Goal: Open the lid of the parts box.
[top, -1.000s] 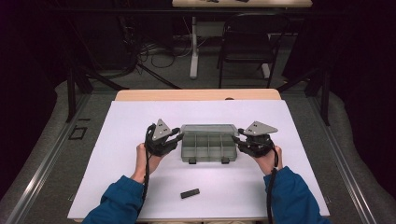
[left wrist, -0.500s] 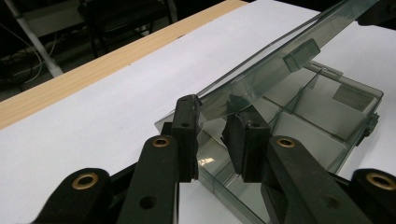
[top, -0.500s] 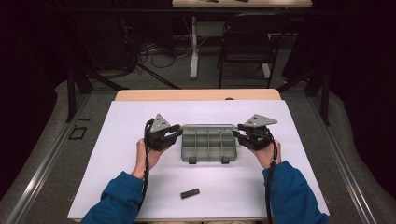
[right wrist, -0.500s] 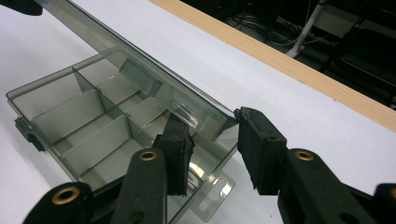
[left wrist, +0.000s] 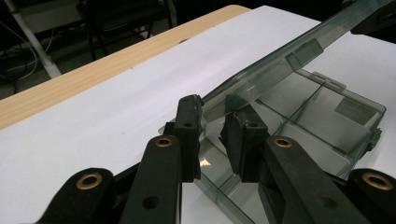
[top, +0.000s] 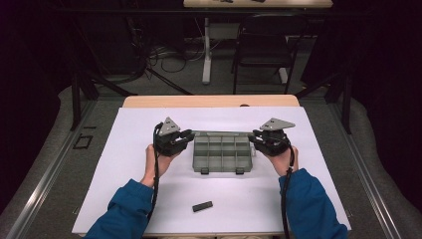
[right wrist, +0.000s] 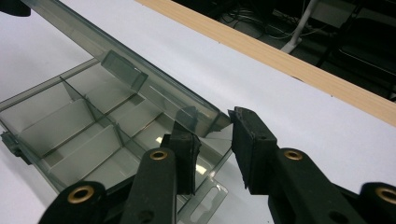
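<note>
A smoky clear compartment box point(top: 221, 155) lies open mid-table with its lid point(top: 221, 133) raised at the back. My left gripper point(top: 190, 135) is at the lid's left end. In the left gripper view the jaws have just been closing, and the left gripper point(left wrist: 212, 121) now pinches the lid point(left wrist: 280, 56) corner above the box point(left wrist: 322, 116). My right gripper point(top: 251, 137) is at the lid's other end. Its jaws have just been closing around the corner of the lid point(right wrist: 93, 42). The right gripper point(right wrist: 212, 135) still shows a gap over the box point(right wrist: 70, 126).
A small black bar point(top: 202, 206) lies on the white sheet point(top: 149, 129) near the front edge. The wooden table edge point(top: 209, 101) runs along the back. A chair point(top: 261, 45) and cables stand on the floor beyond it.
Both grippers have edged slightly away from the person, along the box's ends toward the raised lid. The box and the black bar have stayed put.
</note>
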